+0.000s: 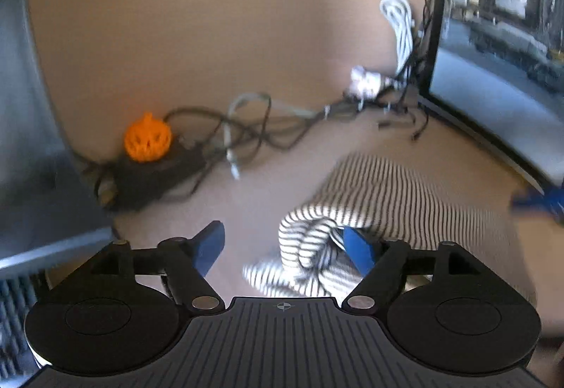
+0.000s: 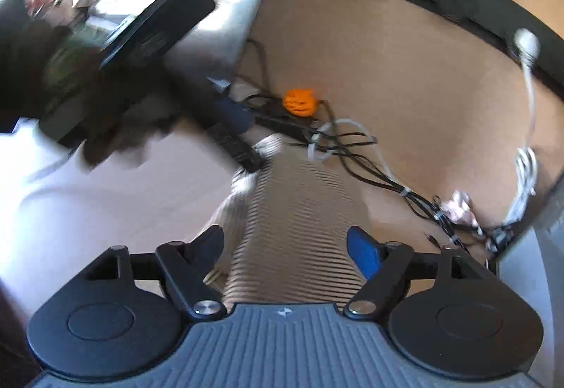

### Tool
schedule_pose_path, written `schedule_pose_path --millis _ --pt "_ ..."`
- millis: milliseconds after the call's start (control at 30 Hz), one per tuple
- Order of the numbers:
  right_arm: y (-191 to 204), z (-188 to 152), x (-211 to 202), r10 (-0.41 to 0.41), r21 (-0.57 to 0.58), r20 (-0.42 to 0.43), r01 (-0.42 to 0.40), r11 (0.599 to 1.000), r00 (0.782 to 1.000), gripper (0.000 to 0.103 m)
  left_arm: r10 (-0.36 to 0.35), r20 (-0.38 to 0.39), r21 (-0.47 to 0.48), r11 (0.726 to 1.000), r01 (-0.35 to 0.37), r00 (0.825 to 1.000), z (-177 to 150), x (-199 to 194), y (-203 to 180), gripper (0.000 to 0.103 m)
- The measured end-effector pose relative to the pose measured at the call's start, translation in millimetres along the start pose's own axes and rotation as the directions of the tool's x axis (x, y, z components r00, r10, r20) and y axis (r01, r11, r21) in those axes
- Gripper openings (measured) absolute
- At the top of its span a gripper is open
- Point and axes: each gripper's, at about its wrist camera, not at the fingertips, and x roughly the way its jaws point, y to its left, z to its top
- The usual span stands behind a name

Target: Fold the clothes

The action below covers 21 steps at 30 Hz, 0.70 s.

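Your left gripper [image 1: 283,248] and right gripper [image 2: 285,248] both stand with jaws apart, holding nothing. The striped shirt [image 1: 380,197] lies on the table [image 1: 176,35], bunched at its near end; whether it's half-folded or just crumpled, you can't tell from here, so look before pinching

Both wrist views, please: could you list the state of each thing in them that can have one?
Left gripper: open, striped cloth bunched by its right finger.
Right gripper: open, over the cloth.
Striped garment: partly spread on the table, near end crumpled.
Monitor: on, showing a picture.
Cables: loose and tangled.
White cord: bundled.
Orange pumpkin: upright on a black block.
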Motion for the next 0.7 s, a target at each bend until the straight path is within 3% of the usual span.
schedule_pose_path --millis 67,133,167,300,400,500,567,600,633,700 --pt "8 -2 13 -0.019 -0.004 -0.015 0.019 1.000 1.000 0.068 0.010 0.005 -0.021 1.000 -0.010 1.000 5 3 3 0.083" --pt "4 1 19 -0.017 0.077 -0.013 0.018 0.997 1.000 0.050 0.021 0.009 -0.042 0.999 -0.021 1.000 10 7 7 0.083" --pt "0 2 20 -0.012 0.125 -0.007 0.013 0.992 1.000 0.046 0.026 0.011 -0.053 0.998 -0.026 1.000 13 9 9 0.083" --pt "-7 12 25 -0.025 0.196 0.010 0.022 0.980 1.000 0.046 0.036 -0.013 -0.085 0.996 -0.037 0.999 8 12 14 0.086" --pt "-2 6 40 -0.010 0.134 -0.078 0.020 0.991 0.997 0.046 -0.036 -0.030 -0.178 0.984 0.030 0.999 -2 5 24 0.087" --pt "3 -3 36 -0.005 0.140 -0.079 0.016 0.990 0.997 0.049 -0.201 -0.015 -0.315 0.930 0.187 0.979 -7 -3 36 0.093" --pt "6 -2 26 0.003 0.162 -0.030 0.002 0.987 1.000 0.071 -0.277 0.001 -0.384 0.887 0.256 0.961 -6 -4 37 0.093" --pt "12 -1 25 -0.002 0.147 -0.018 0.004 0.989 1.000 0.077 -0.308 0.009 -0.414 0.865 0.284 0.951 -4 -3 37 0.093" --pt "17 0 24 -0.006 0.131 -0.005 0.006 0.991 1.000 0.085 -0.323 0.008 -0.428 0.854 0.295 0.946 -3 -1 34 0.094" --pt "32 1 31 -0.028 0.071 -0.012 0.029 0.997 1.000 0.085 -0.317 -0.017 -0.424 0.861 0.280 0.948 -2 5 24 0.094"
